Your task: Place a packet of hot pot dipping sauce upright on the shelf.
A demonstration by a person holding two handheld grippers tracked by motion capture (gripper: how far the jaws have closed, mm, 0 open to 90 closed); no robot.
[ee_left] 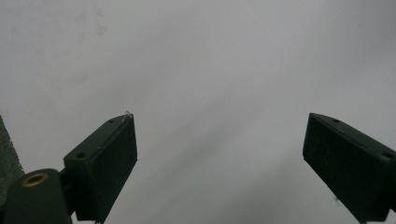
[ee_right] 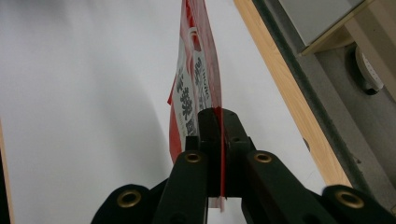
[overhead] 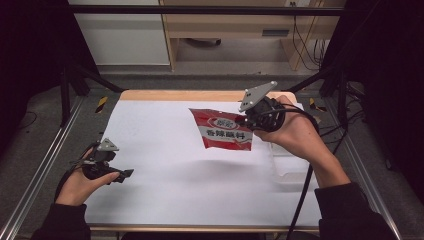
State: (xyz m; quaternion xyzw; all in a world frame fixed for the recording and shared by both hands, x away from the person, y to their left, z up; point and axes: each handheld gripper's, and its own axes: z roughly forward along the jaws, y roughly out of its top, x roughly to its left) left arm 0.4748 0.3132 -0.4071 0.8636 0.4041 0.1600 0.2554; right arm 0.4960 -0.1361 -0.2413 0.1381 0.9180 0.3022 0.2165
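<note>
1. Fingers (ee_left: 102, 168) of the left gripper (overhead: 120, 176) stand wide apart with nothing between them. It sits low over the white tabletop (overhead: 165, 165), likely parked as the free hand while the other one carries.
2. Ahead of those fingers the left gripper view gives bare white surface; the packet is off to their right, well apart, as seen in the high view.
3. Red sauce packet (overhead: 223, 130) hangs in the air, clear of the tabletop and casting a shadow below. It is pinched by one edge, probably so the flat body hangs free and can be set down or dropped in cleanly.
4. Right gripper (overhead: 244, 120) fingers (ee_right: 231, 135) are clamped shut on that packet edge; the film (ee_right: 196, 79) runs straight out from between the tips, edge-on.
5. Clear plastic container (overhead: 287, 167) sits on the tabletop below the right hand, nearer the person than the fingers. My guess is it's tied to the packet handling; which way, I can't tell.
6. View split: the high view gives the packet's label face, its lift and the container; the right gripper view gives the actual pinch line and the wooden tabletop edge (ee_right: 285, 93) right of the fingers.
</note>
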